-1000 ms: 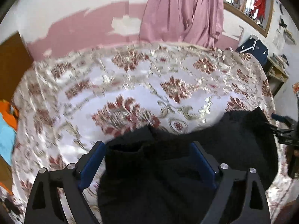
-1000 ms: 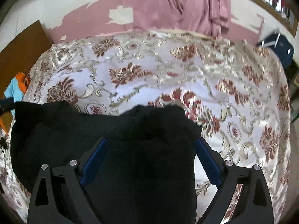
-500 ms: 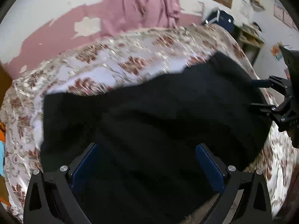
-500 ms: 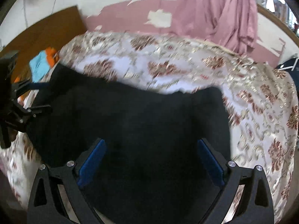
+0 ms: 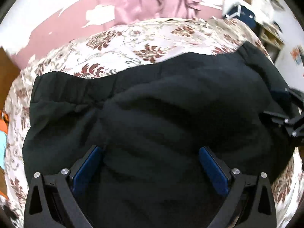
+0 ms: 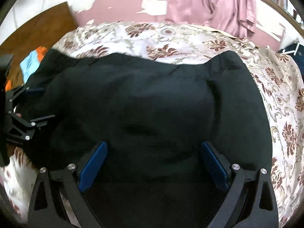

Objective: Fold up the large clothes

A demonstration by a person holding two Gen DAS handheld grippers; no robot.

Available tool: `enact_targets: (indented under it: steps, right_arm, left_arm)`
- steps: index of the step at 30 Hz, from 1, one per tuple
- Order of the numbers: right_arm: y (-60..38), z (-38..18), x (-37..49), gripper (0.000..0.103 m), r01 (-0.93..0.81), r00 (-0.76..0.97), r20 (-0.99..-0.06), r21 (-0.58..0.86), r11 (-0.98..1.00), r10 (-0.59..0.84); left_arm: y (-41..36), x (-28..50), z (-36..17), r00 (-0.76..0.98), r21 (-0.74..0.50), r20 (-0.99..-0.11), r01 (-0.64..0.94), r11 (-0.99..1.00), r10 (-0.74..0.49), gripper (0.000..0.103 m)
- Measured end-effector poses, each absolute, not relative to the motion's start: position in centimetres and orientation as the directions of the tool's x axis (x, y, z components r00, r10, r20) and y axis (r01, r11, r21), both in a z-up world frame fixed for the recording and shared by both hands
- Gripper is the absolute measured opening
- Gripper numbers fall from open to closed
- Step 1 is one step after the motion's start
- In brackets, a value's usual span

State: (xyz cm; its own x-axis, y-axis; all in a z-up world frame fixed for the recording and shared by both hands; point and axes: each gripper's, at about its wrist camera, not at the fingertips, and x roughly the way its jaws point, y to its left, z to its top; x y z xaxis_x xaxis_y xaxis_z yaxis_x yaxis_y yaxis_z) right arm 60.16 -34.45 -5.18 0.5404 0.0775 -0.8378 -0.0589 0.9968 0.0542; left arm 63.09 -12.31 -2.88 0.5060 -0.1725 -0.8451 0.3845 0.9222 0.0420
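A large black garment (image 5: 171, 114) lies spread across a bed covered with a floral bedspread (image 5: 133, 43), white with dark red and gold motifs. An elastic, gathered waistband (image 5: 72, 87) shows at the garment's far left corner in the left wrist view. The cloth is rumpled, with long soft folds running across it.

The left gripper (image 5: 151, 161) hangs over the near part of the garment, its blue-padded fingers (image 5: 87, 167) set wide apart with black cloth filling the gap between them; nothing is pinched. The right gripper (image 6: 153, 159) sits likewise over the garment's right half, its fingers (image 6: 214, 165) also spread wide over the fabric and not clamped on it. Each gripper appears at the edge of the other's view, at the garment's side.

Behind the bed, a pink cloth (image 6: 214, 5) hangs against a pink wall with peeling paint (image 5: 62, 30). A wooden panel (image 6: 38, 32) stands at the left, with blue and orange items (image 6: 32, 62) beside the bed.
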Motion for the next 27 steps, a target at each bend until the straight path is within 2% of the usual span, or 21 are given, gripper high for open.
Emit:
enact_targets:
  steps: [3,11,19,27]
  right_arm:
    - [-34.3,-6.0,62.3,0.101,-0.047,0.536,-0.842,0.042,0.998,0.060]
    - [-35.4,-6.9,65.8,0.102,-0.014,0.552,-0.831,0.072,0.997,0.068]
    - [-36.2,-9.2,67.9,0.102,-0.006,0.502,-0.851,0.172,0.985,0.151]
    - [-36.5,-10.7,69.2,0.102,-0.020,0.480,-0.855,0.215,0.976,0.198]
  left_arm:
    - [-12.3,64.8,-3.5,0.498,0.033,-0.852,0.361,0.932,-0.163,0.103]
    - [-11.9,68.4,-4.6,0.493,-0.014,-0.848,0.347,0.938,-0.195,0.103]
    - [-11.6,70.9,-6.5,0.454,-0.102,-0.851,0.351,0.931,-0.264,0.103]
    - [-11.6,72.1,-7.3,0.441,-0.138,-0.848,0.353,0.926,-0.294,0.103]
